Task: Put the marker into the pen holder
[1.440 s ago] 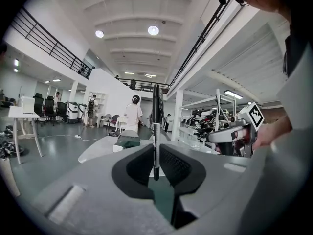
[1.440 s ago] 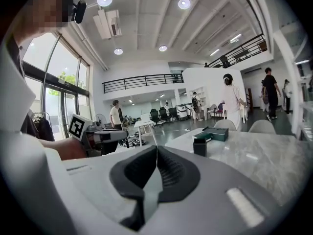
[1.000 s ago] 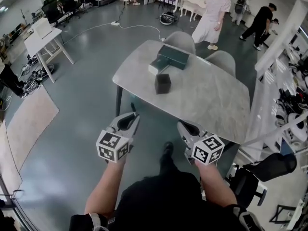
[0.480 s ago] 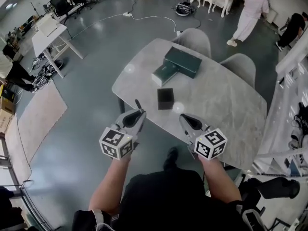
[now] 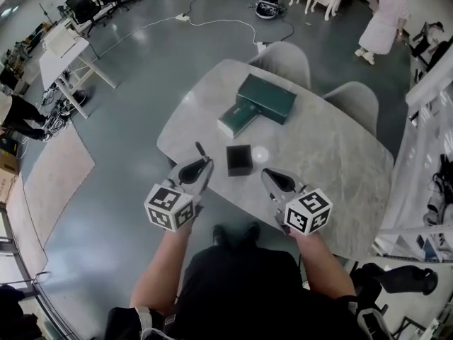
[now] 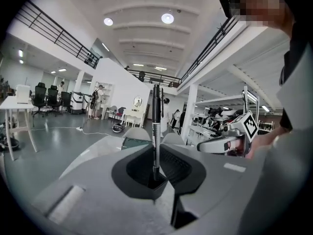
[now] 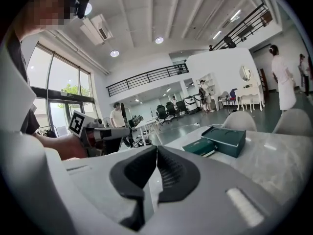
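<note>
A black marker [image 6: 156,126] stands upright between the jaws of my left gripper [image 6: 155,176], which is shut on its lower end. In the head view the marker [image 5: 199,149] sticks out of the left gripper [image 5: 201,164] over the table's near edge. The pen holder [image 5: 238,160], a small black cube, stands on the marble table [image 5: 318,154] just right of that gripper's tip. My right gripper [image 5: 268,176] hovers right of the holder. Its jaws [image 7: 156,153] are shut with nothing between them.
Two dark green boxes [image 5: 265,98] lie on the table beyond the holder, also seen as green boxes [image 7: 227,140] in the right gripper view. Two grey chairs [image 5: 287,61] stand at the far side. A person in white [image 5: 384,21] walks far off.
The table has come closer in the head view. Both grippers now reach over its near edge beside the pen holder. The marker stays in the left gripper.
</note>
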{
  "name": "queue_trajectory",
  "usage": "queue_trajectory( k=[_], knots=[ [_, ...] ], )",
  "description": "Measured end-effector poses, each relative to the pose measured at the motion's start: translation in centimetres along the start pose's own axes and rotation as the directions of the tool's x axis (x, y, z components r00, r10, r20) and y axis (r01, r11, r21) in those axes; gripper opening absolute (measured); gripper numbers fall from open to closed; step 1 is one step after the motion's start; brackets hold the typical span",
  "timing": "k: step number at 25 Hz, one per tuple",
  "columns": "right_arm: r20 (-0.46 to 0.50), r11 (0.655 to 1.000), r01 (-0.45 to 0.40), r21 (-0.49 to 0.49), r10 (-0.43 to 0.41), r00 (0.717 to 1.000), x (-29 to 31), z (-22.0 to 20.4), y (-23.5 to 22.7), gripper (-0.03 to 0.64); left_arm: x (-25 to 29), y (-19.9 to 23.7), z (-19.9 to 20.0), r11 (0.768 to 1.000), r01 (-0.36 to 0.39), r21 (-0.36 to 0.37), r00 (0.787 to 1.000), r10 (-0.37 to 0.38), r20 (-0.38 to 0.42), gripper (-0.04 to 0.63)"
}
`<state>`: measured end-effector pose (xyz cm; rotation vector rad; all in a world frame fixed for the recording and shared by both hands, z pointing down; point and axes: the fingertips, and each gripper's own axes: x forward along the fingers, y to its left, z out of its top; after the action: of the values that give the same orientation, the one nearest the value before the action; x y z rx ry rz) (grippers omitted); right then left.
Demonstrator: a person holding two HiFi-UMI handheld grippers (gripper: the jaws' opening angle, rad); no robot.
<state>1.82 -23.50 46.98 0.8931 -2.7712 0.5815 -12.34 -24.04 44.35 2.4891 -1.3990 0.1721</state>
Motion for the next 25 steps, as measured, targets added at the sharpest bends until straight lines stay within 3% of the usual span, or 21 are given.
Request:
queue_trajectory(
  k=[7, 15, 20, 25],
  knots=[
    [-0.005, 0.995, 0.096, 0.011, -0.096, 0.995, 1.0, 0.3, -0.5, 0.003, 2.1, 1.1, -0.9, 0.992, 0.126, 0.033, 0.992, -0.125, -0.026, 0.044],
    [-0.015, 0.983, 0.178, 0.04, -0.177, 0.984, -0.3, -1.3, -1.8, 0.003, 7.8, 0.1, -3.9, 0.961, 0.273, 0.047, 0.959, -0.268, -0.091, 0.043],
    [0.006, 0.98, 0.186, 0.07, -0.187, 0.982, -0.8, -0.7, -4.3, 0.003, 11.6, -0.4, -5.8, 0.958, 0.287, -0.007, 0.95, -0.286, -0.129, 0.043],
    [-0.001, 0.983, 0.163, 0.087, -0.164, 0.986, -0.2, -0.7, -6.6, 0.003, 13.6, 0.2, -7.3, 0.96, 0.281, -0.005, 0.945, -0.277, -0.172, 0.044]
  ],
)
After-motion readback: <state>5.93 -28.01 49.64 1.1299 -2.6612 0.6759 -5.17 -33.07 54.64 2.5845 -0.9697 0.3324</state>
